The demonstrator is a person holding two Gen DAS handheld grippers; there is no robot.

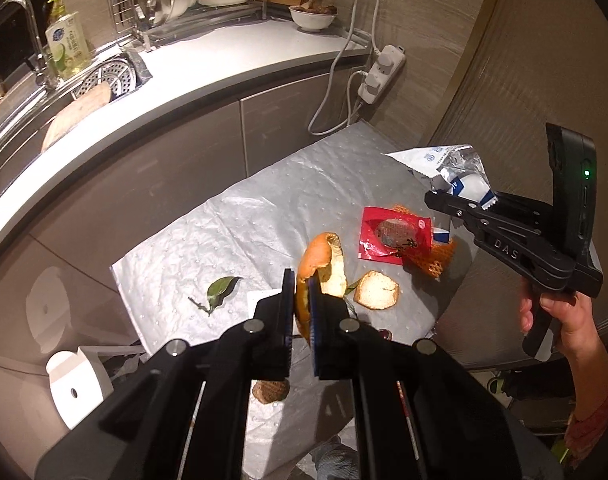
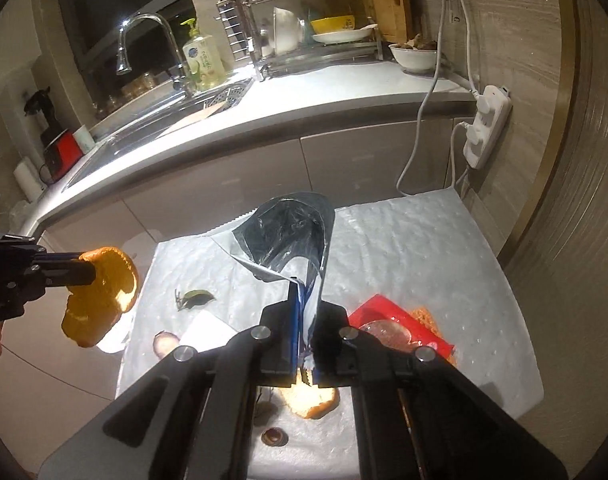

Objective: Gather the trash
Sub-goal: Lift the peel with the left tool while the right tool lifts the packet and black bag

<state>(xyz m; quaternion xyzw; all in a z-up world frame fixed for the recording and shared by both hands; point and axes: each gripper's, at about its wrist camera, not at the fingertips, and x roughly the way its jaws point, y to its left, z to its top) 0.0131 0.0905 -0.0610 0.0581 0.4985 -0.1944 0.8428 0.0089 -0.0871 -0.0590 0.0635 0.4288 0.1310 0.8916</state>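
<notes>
My left hand-held gripper (image 1: 302, 300) is clamped on a curl of orange peel (image 1: 319, 264), my right hand-held gripper (image 2: 305, 320) on an empty foil packet (image 2: 288, 236). I judge both are lifted clear of the padded sheet (image 1: 224, 224) for carrying to a bin, which neither view shows. More trash lies below: a red wrapper (image 1: 391, 234), a bread piece (image 1: 377, 290), a leaf (image 1: 220, 290). Only the left view shows my hand (image 1: 559, 312) on the right grip; only the right shows the packet's open mouth.

A dimpled, matt silvery pad (image 1: 232, 220) covers the table. At its 3 o'clock lies a glossy red plastic wrapper (image 1: 393, 236). The foil bag (image 2: 288, 236) shines inside. Peel (image 1: 323, 264) looks pitted.
</notes>
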